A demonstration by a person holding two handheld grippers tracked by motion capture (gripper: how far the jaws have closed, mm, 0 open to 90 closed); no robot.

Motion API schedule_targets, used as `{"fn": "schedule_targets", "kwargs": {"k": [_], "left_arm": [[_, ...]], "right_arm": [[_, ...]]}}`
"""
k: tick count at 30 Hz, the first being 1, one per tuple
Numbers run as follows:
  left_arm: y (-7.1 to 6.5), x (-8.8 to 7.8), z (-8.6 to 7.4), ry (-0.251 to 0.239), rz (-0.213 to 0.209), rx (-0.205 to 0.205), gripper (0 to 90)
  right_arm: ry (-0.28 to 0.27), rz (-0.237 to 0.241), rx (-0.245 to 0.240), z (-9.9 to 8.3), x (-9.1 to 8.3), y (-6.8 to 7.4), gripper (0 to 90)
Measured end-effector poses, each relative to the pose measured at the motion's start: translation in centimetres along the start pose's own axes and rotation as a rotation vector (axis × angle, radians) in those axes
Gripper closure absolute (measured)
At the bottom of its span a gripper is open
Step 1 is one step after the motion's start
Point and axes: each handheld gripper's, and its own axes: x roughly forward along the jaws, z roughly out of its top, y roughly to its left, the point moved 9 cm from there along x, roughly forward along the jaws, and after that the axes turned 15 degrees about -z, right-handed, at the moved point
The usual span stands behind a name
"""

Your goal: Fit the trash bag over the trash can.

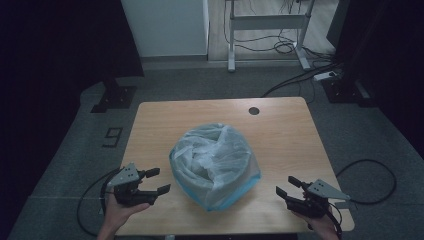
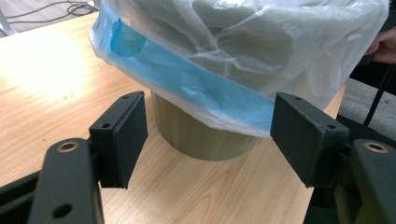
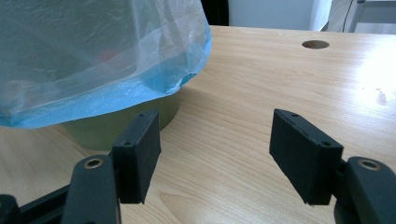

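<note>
A round olive-green bin (image 2: 205, 135) stands in the middle of the wooden table (image 1: 165, 117), lined with a clear plastic bag (image 1: 212, 162) whose blue-edged rim folds down over its outside. My left gripper (image 1: 156, 181) rests near the table's front left, open, its jaws pointing at the bin with nothing between them. At the front right my right gripper (image 1: 287, 186) is open too, aimed toward the bin and empty. Close up, the bag's blue hem (image 2: 196, 88) hangs over the bin wall, and the bag (image 3: 93, 60) drapes over the bin (image 3: 121, 121).
A round cable hole (image 1: 254, 110) sits near the table's far edge. Cables (image 1: 372, 180) loop on the grey floor on both sides. A desk frame (image 1: 267, 30) and dark stands are beyond the table.
</note>
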Motion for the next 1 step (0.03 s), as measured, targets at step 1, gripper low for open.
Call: {"fn": "schedule_targets", "kwargs": {"k": [1], "left_arm": [[0.11,0.08,-0.1,-0.001,-0.002,-0.006,27.1]], "right_arm": [[0.0,0.001,-0.001,0.0,0.04,-0.01,33.3]]}}
